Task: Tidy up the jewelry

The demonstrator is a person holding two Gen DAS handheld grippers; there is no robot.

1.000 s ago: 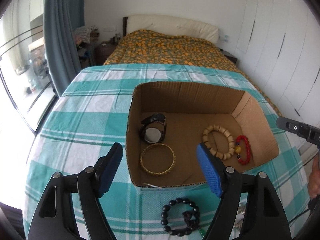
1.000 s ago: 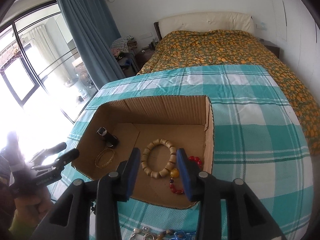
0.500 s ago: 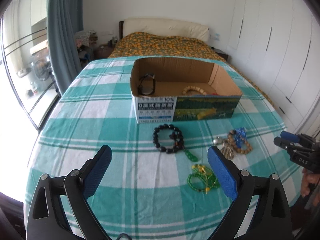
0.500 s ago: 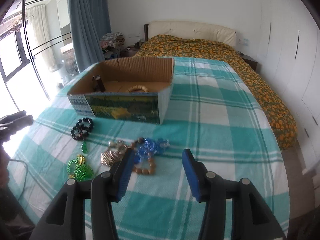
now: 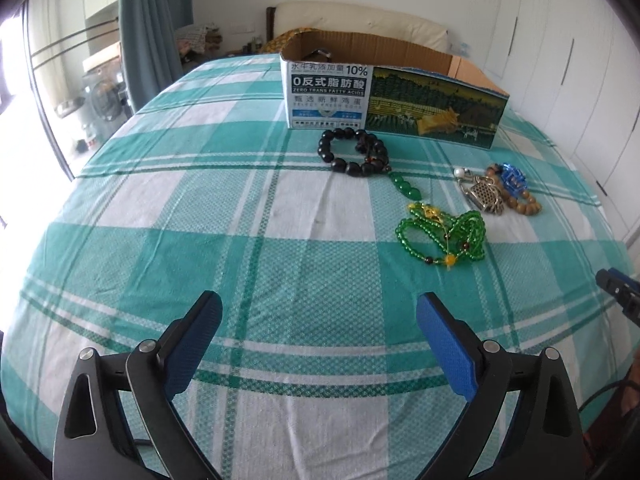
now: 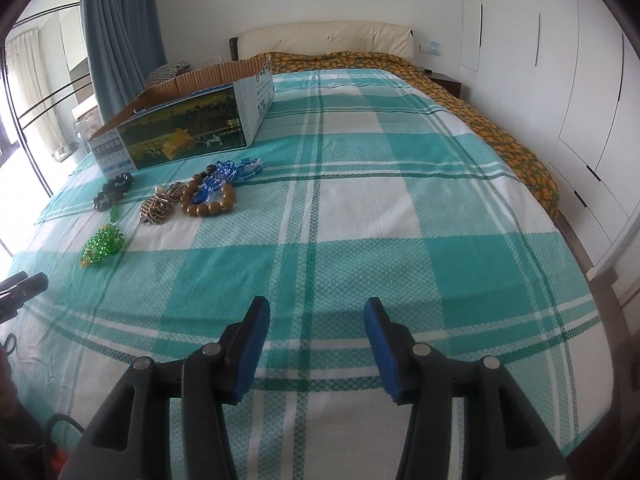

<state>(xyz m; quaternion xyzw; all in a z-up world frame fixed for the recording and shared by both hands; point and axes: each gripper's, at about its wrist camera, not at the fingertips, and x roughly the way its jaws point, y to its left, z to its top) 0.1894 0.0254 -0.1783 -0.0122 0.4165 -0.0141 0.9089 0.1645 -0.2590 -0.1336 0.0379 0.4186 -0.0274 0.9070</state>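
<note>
A cardboard box (image 5: 394,100) stands at the far side of the green checked cloth; it also shows in the right wrist view (image 6: 188,132). In front of it lie a black bead bracelet (image 5: 352,152), a green bead necklace (image 5: 444,236), a metal pendant (image 5: 484,196) and a brown bead bracelet with a blue piece (image 5: 516,188). The same pieces show at the left of the right wrist view: the brown bracelet (image 6: 208,202) and the green beads (image 6: 100,246). My left gripper (image 5: 318,322) is open and empty, near the front edge. My right gripper (image 6: 316,320) is open and empty, right of the jewelry.
The cloth (image 6: 400,208) covers a table, with a bed (image 6: 400,64) behind it. White wardrobes (image 6: 560,80) line the right side. A curtain (image 5: 152,28) and a window are on the left.
Both grippers have pulled back and down from above the box to low over the near part of the cloth. The jewelry on the cloth has not moved.
</note>
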